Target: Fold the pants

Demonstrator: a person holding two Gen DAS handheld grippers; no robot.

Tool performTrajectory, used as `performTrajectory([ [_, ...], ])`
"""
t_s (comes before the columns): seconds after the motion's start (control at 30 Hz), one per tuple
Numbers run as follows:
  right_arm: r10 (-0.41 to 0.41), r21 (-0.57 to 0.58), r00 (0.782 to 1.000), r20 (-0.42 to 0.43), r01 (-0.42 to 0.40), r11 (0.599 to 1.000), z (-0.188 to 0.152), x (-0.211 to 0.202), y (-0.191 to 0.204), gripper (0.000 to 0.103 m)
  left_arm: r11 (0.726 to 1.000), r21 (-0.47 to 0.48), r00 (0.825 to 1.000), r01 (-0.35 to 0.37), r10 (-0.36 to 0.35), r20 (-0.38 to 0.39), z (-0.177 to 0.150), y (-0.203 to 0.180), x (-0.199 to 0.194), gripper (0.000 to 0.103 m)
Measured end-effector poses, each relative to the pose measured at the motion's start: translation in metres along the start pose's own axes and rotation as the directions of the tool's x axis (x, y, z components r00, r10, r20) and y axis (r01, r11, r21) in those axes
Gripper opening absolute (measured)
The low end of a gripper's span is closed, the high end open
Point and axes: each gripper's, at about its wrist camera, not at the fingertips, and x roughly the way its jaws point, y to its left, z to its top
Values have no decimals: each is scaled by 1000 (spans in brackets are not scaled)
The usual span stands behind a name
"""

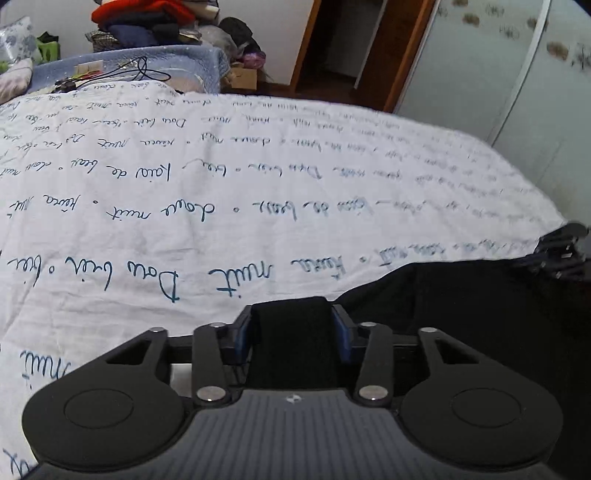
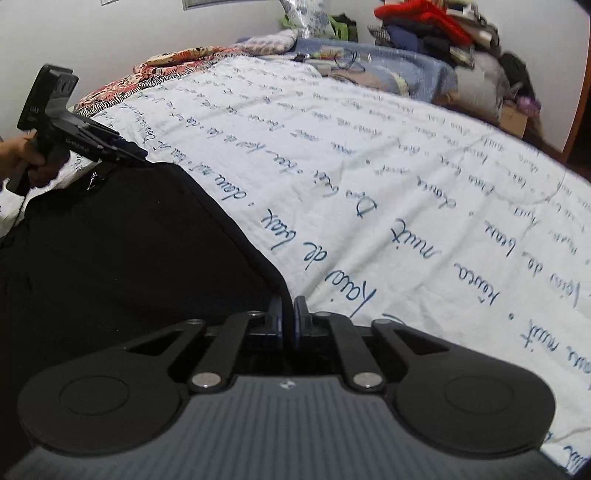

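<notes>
Black pants [image 1: 461, 314] lie on the near part of a bed and fill the lower left of the right wrist view [image 2: 129, 258]. My left gripper [image 1: 292, 314] is shut on a thick bunch of the black cloth, which fills the gap between its blue pads [image 1: 342, 334]. My right gripper [image 2: 288, 306] is shut on the pants' edge at a corner, its fingers nearly together. Each gripper shows in the other's view: the right gripper [image 1: 546, 251] at the pants' far right end, the left gripper [image 2: 142, 157] at the far left end, held by a hand [image 2: 18, 155].
The bed's white quilt [image 1: 258, 166] with blue handwriting stretches away beyond the pants. At its far end are a blue cover with cables [image 1: 147, 68], a pile of clothes [image 1: 144, 18] and a red patterned blanket [image 2: 166, 62]. A doorway [image 1: 332, 44] and wardrobe doors [image 1: 498, 74] stand behind.
</notes>
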Motion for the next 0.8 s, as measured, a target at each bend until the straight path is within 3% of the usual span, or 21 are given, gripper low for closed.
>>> performTrajectory([
  [0.13,-114,-65,992,51,117,991,2,-7,23,6,998,34,997,-52,50,63,0,-17,-13,31],
  [0.23,-237,-138,964,117,252,958,6,-15,43,5,991,75,986,-112,102,132,1,-27,-24,31],
  [0.33,-323,-191,931,172,353,916,8,-20,61,5,986,46,979,-160,153,134,1,-28,-27,31],
  [0.47,-383,-229,891,245,437,870,6,-34,92,5,961,142,956,-236,204,210,-8,-47,-45,31],
  [0.53,-402,-260,871,282,473,842,1,-44,107,5,968,115,955,-222,192,228,-11,-49,-58,31],
  [0.7,-411,-315,846,340,514,798,-15,-71,147,5,964,143,940,-223,173,295,-25,-67,-93,31],
  [0.8,-409,-345,841,354,524,779,-27,-86,164,4,966,146,935,-212,158,317,-38,-71,-109,31],
])
